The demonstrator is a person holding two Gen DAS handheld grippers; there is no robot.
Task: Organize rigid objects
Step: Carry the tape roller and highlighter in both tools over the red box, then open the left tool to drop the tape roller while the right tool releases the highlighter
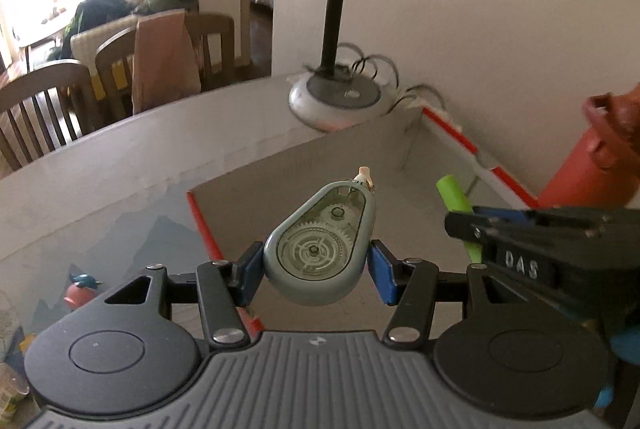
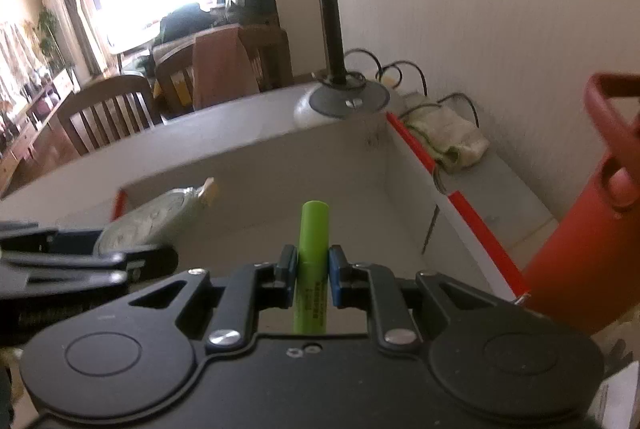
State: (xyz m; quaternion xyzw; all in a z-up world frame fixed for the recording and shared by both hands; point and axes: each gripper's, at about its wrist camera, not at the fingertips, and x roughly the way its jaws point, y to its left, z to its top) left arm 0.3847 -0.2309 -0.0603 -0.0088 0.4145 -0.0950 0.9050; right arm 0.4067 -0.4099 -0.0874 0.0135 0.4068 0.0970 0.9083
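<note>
My left gripper (image 1: 314, 271) is shut on a grey-green correction tape dispenser (image 1: 320, 249), held above the white box with red edges (image 1: 204, 225). That dispenser (image 2: 148, 221) shows at the left of the right wrist view too. My right gripper (image 2: 313, 275) is shut on a lime green highlighter (image 2: 313, 261), which stands upright between the blue pads over the same box (image 2: 416, 145). In the left wrist view the highlighter (image 1: 454, 195) and the right gripper (image 1: 476, 229) sit just to the right of the dispenser.
A desk lamp with a round base (image 1: 334, 101) stands behind the box, cables coiled beside it. A red bottle (image 2: 580, 229) stands at the right near the wall. A folded cloth (image 2: 448, 137) lies behind the box. Wooden chairs (image 1: 44, 109) stand beyond the table edge.
</note>
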